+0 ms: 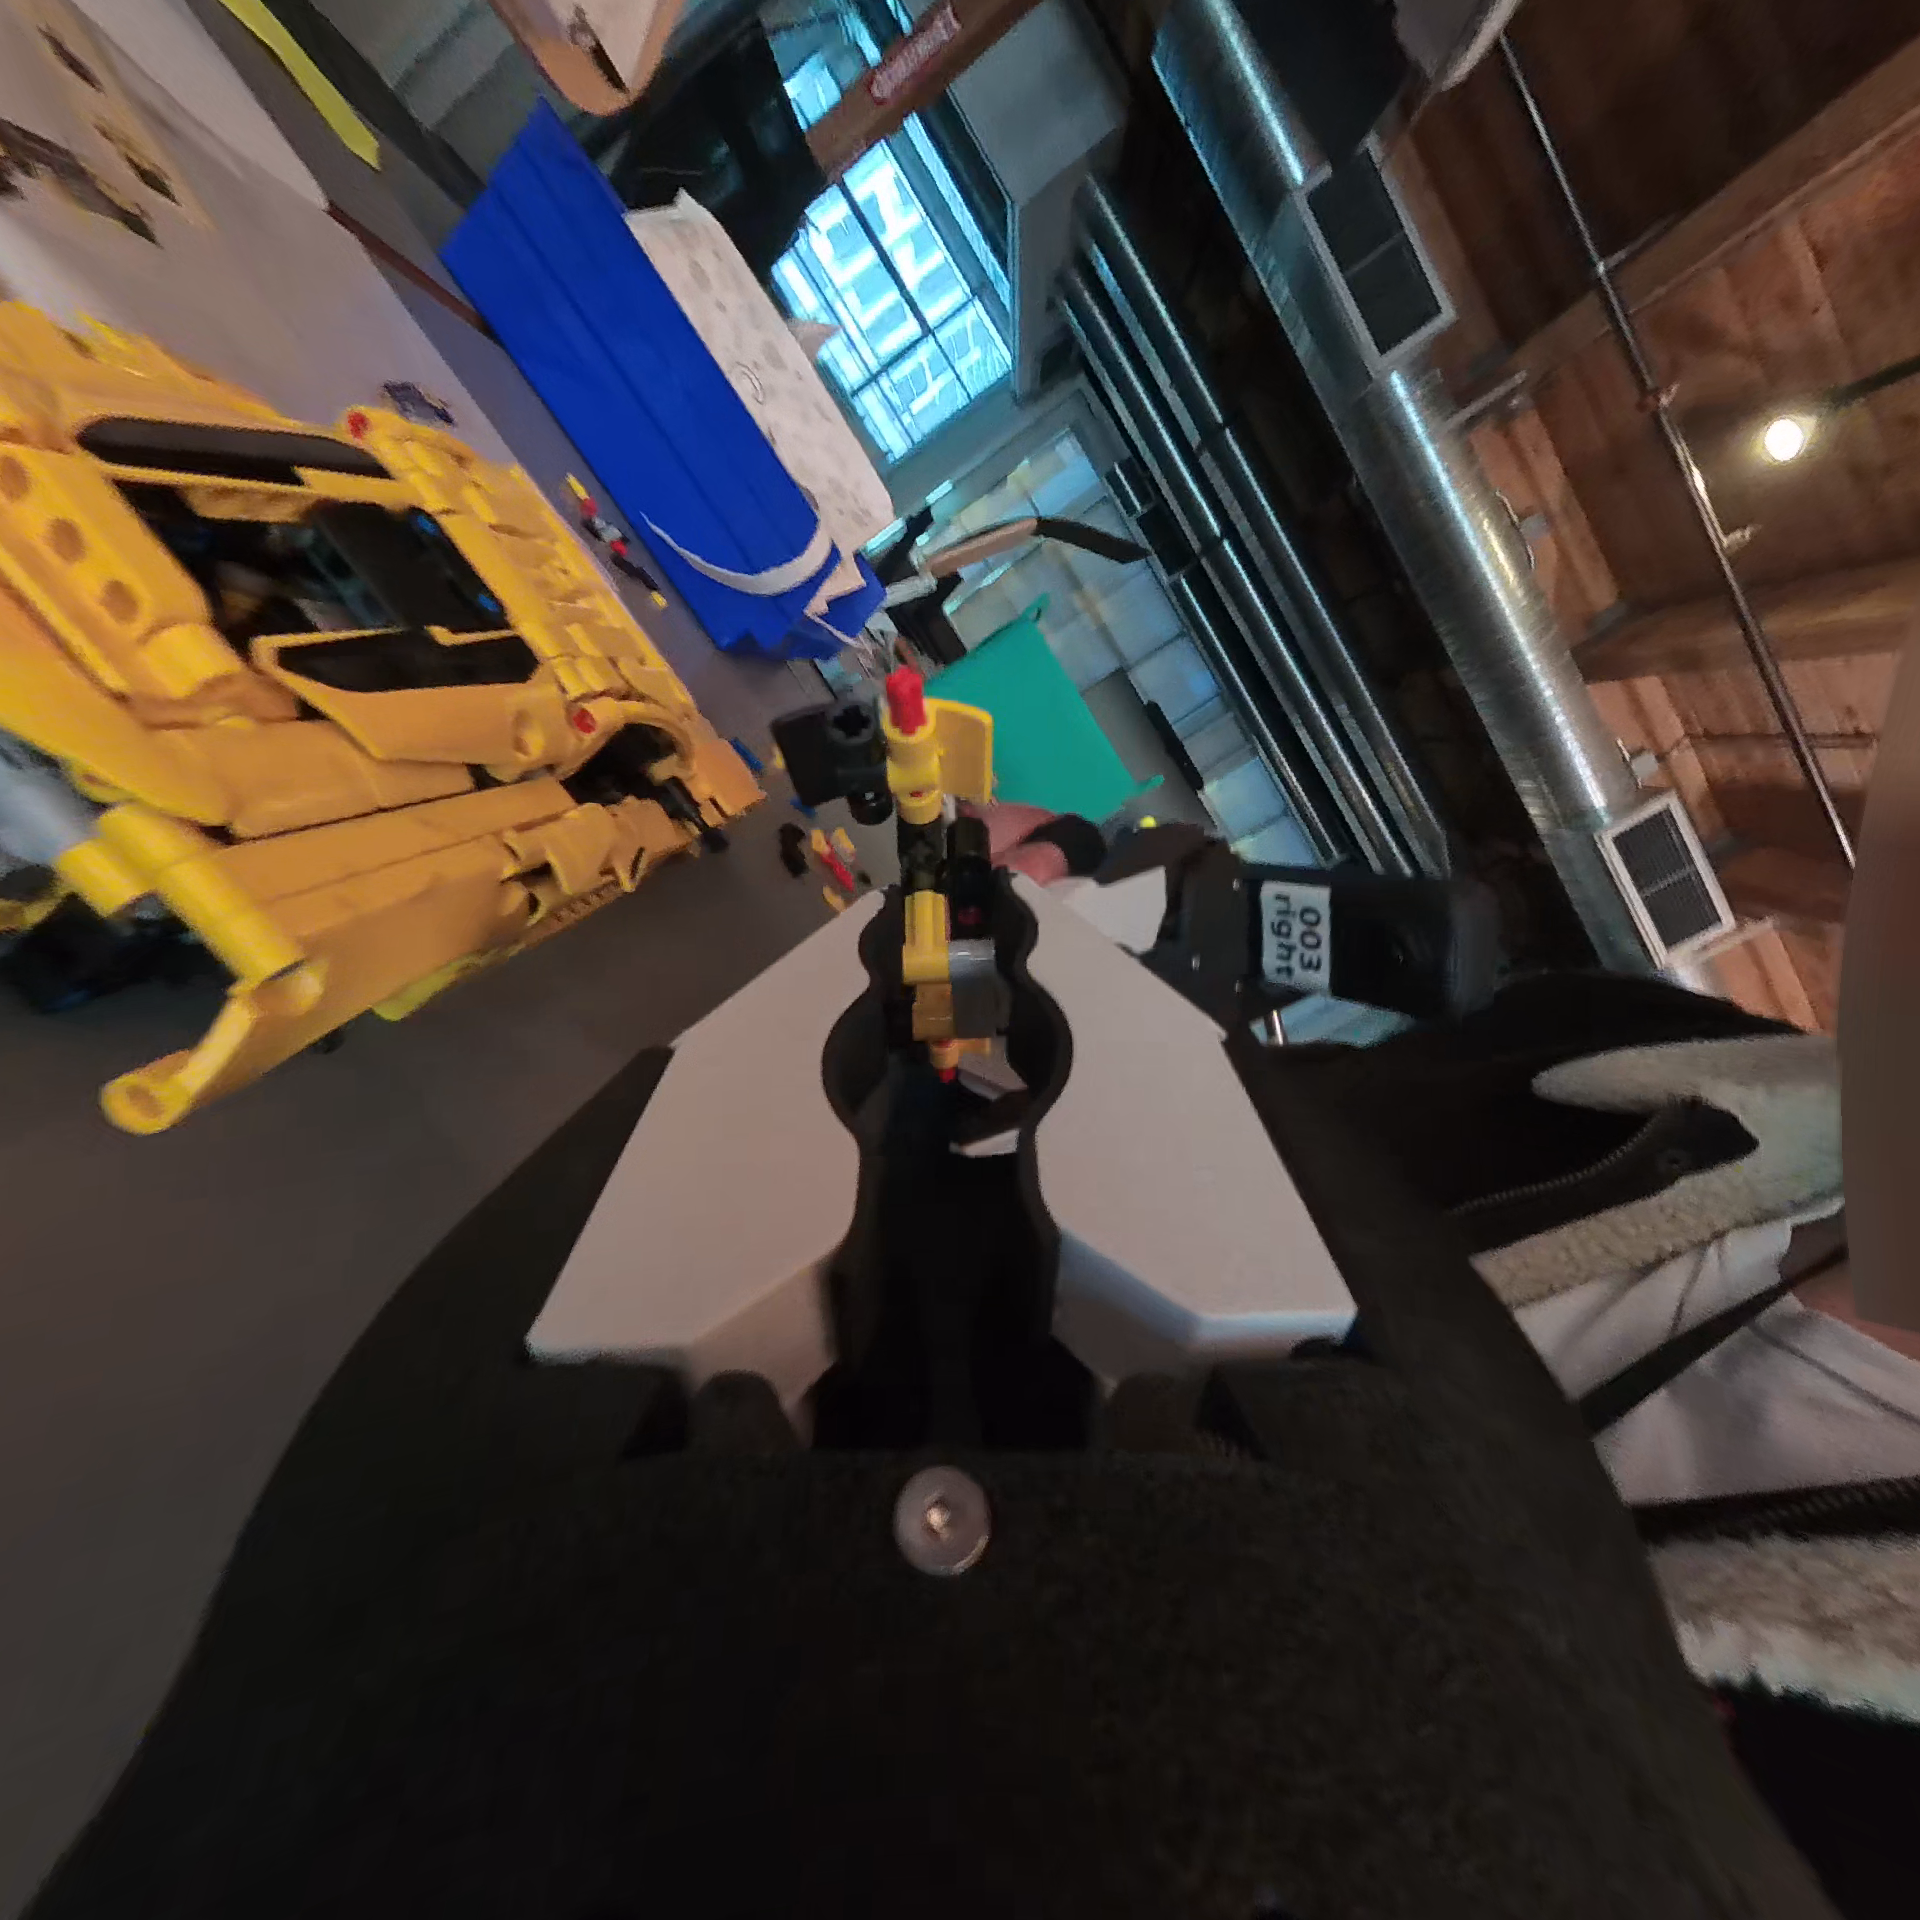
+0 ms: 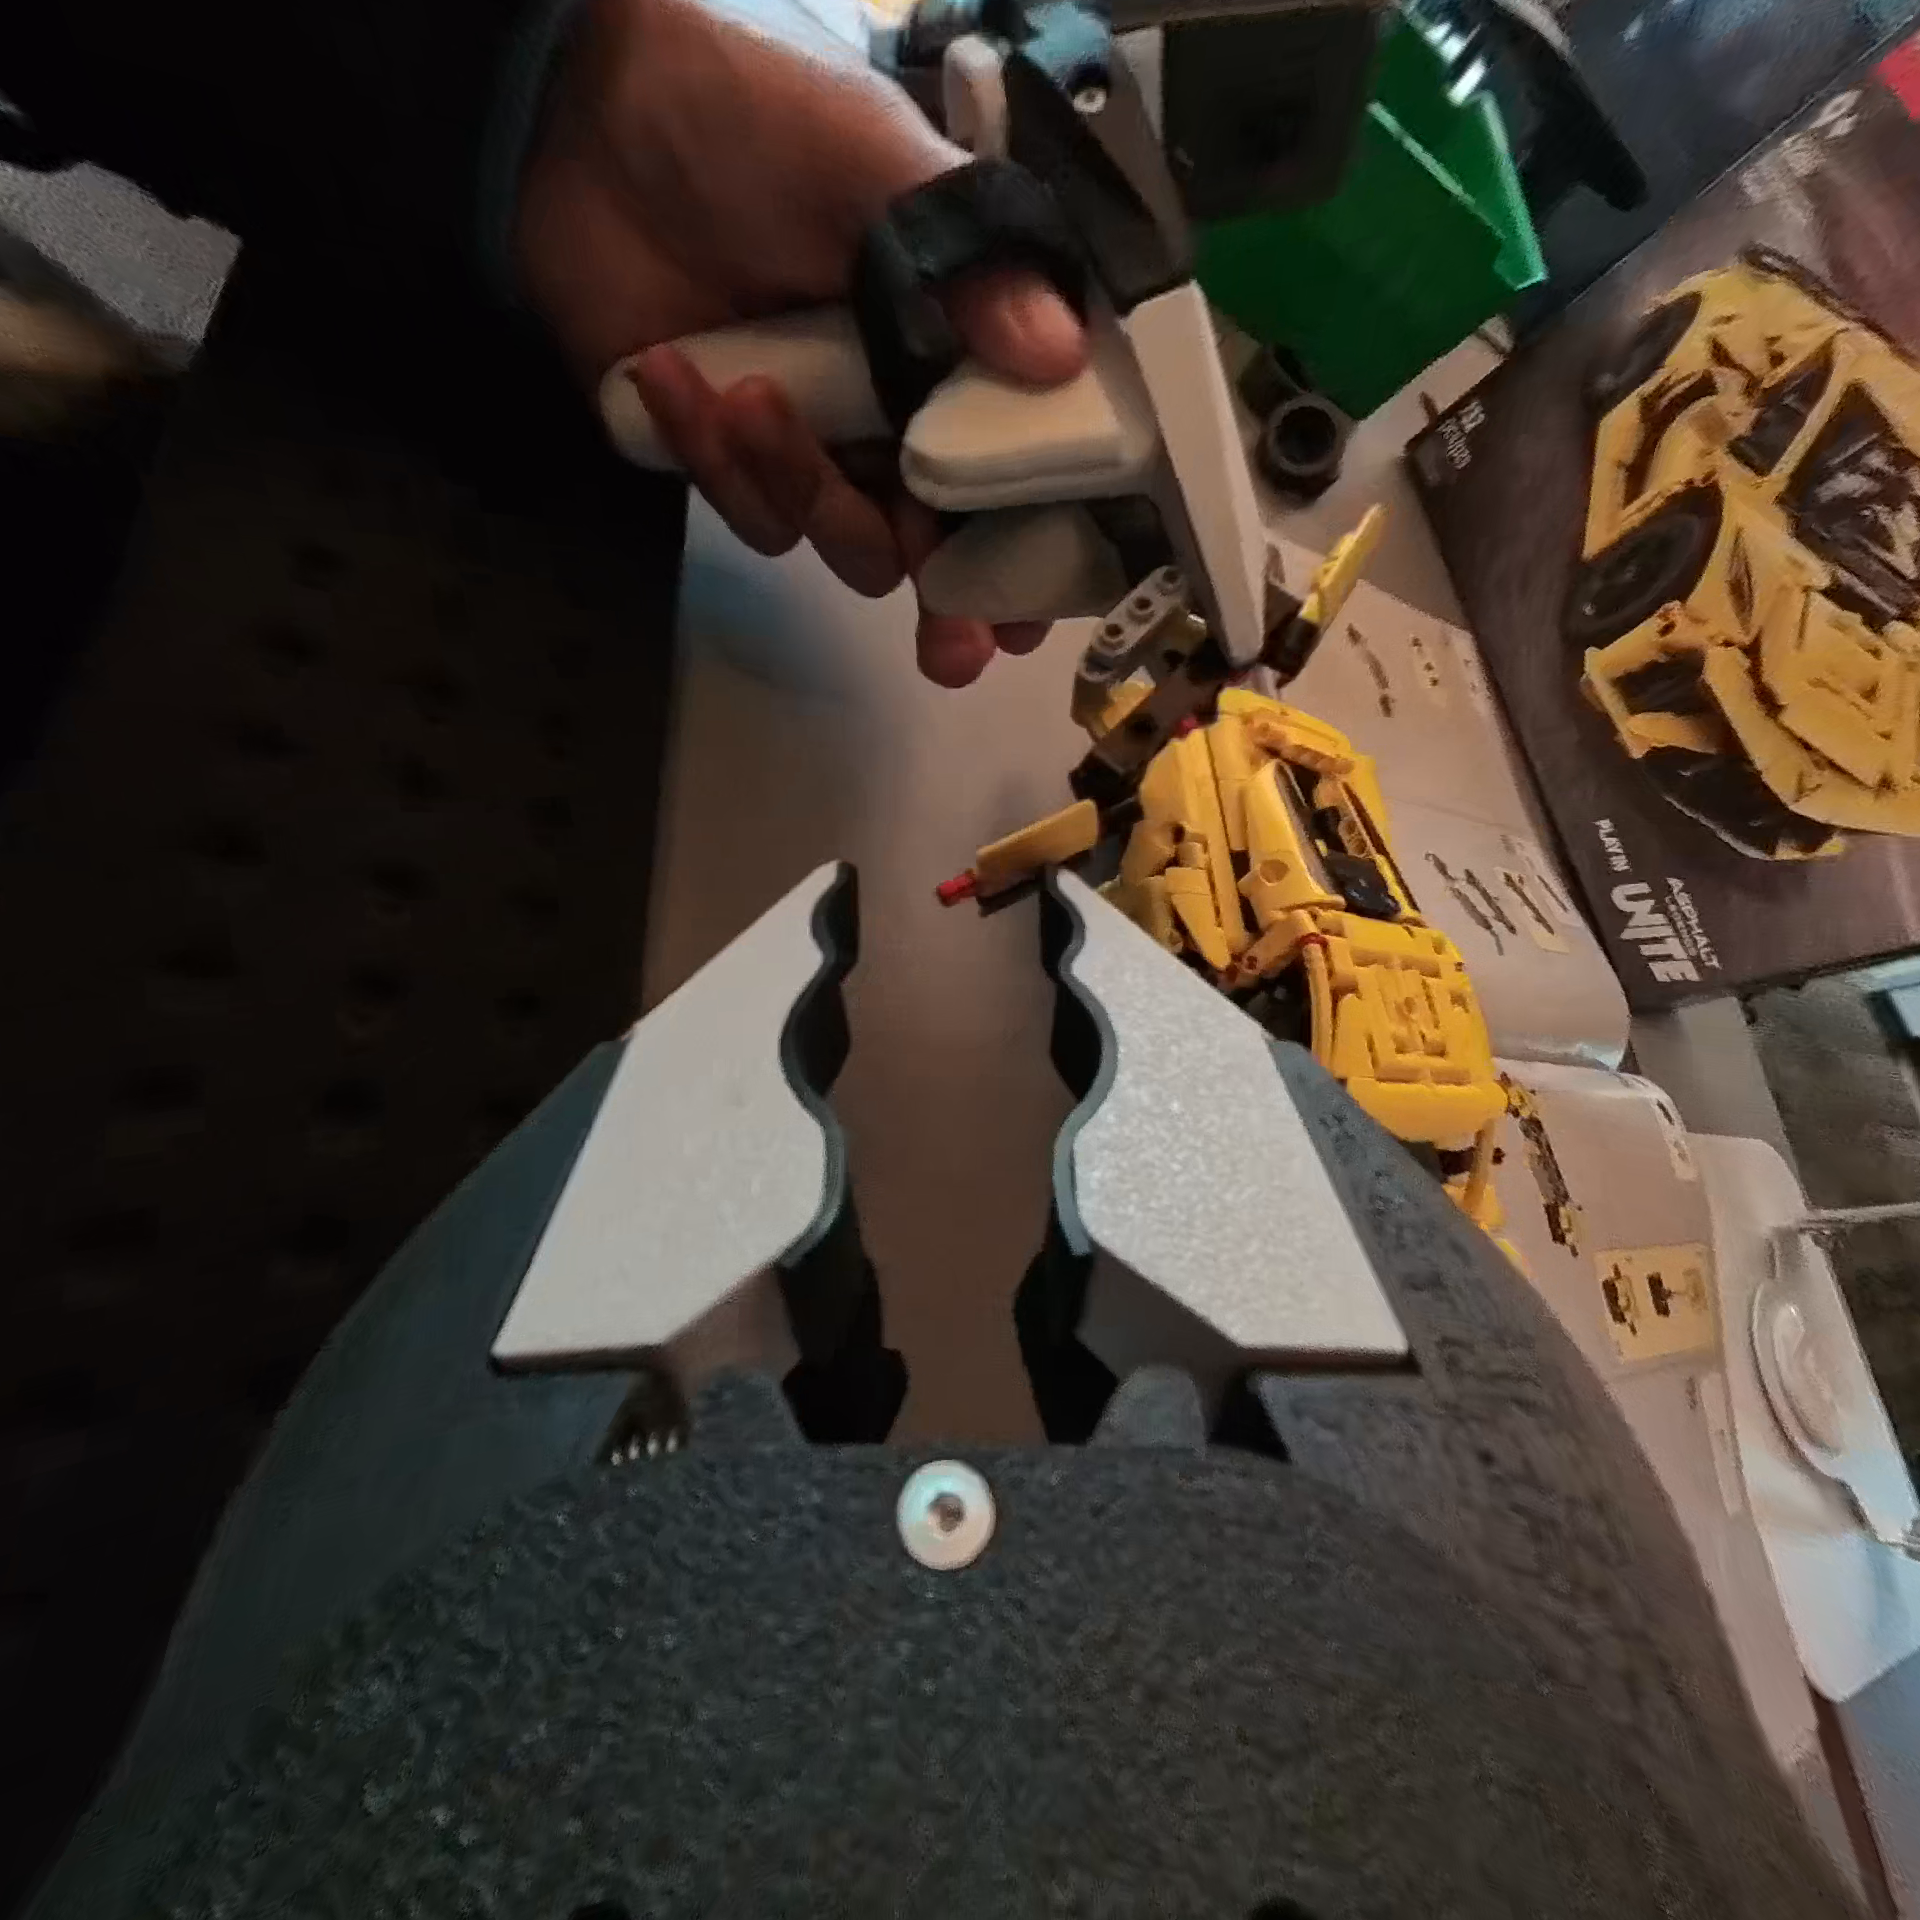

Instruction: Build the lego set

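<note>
My left gripper [image 1: 951, 914] is shut on a small lego sub-assembly [image 1: 914, 758] of yellow, black and grey parts with a red pin at its far end, held in the air. The yellow lego car [image 1: 312, 675] lies on the grey table to its left. In the right wrist view my right gripper [image 2: 945, 904] is open and empty above the table. The sub-assembly's red pin end [image 2: 956, 888] sits just beyond its fingertips. A hand [image 2: 748, 260] holds the left gripper [image 2: 1236, 634] there, above the car [image 2: 1299, 935].
Loose small pieces [image 1: 821, 852] lie past the car. A blue bin [image 1: 644, 416] and a green bin [image 2: 1351, 239] stand at the table's far side. The set's box [image 2: 1714, 623], an open instruction booklet [image 2: 1455, 748], a black ring [image 2: 1299, 436] and clear plastic [image 2: 1829, 1351] lie to the right.
</note>
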Tool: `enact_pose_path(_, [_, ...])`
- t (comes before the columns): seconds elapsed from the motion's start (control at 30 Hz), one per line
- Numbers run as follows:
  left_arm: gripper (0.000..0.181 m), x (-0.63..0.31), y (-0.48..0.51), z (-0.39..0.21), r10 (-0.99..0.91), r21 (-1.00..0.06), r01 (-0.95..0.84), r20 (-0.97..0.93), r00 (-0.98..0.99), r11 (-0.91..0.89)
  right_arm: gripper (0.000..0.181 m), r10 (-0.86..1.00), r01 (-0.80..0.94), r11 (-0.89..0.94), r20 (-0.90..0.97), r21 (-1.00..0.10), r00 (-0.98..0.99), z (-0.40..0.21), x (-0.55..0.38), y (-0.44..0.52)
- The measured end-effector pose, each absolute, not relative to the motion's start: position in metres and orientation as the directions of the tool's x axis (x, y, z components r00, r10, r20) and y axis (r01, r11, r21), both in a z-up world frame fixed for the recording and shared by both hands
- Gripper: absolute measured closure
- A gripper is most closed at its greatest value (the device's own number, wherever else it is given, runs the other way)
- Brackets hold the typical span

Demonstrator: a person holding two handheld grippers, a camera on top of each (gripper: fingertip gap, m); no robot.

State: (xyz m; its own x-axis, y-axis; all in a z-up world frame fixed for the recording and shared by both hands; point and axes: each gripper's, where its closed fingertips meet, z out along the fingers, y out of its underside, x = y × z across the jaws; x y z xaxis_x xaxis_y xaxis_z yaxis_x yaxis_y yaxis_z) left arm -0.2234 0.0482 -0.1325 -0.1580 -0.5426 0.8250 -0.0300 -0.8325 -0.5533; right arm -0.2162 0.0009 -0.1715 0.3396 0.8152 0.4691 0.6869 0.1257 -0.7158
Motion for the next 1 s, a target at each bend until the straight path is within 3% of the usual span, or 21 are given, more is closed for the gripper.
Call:
enact_pose_path(0.13, [0.166, -0.214, 0.026, -0.139, -0.555, -0.581, -0.154, 0.812, -0.183, -0.799, 0.12, 0.85, 0.785, 0.103, 0.464, -0.61, 0.249, -0.18, -0.209, 0.006])
enact_pose_path(0.27, [0.166, -0.212, 0.023, -0.143, -0.529, -0.556, -0.181, 0.83, -0.18, -0.811, 0.13, 0.863, 0.843, 0.189, 0.495, -0.504, 0.102, -0.19, -0.217, -0.002])
enact_pose_path(0.43, [0.166, -0.214, 0.029, -0.143, -0.533, -0.554, -0.151, 0.831, -0.16, -0.819, 0.135, 0.847, 0.883, 0.2, 0.528, -0.425, 0.062, -0.192, -0.215, 0.005])
enact_pose_path(1.0, [0.166, -0.209, 0.031, -0.156, -0.639, -0.638, -0.15, 0.768, -0.043, -0.756, 0.14, 0.818, 0.884, 0.22, 0.571, -0.413, 0.063, -0.209, -0.213, 0.012])
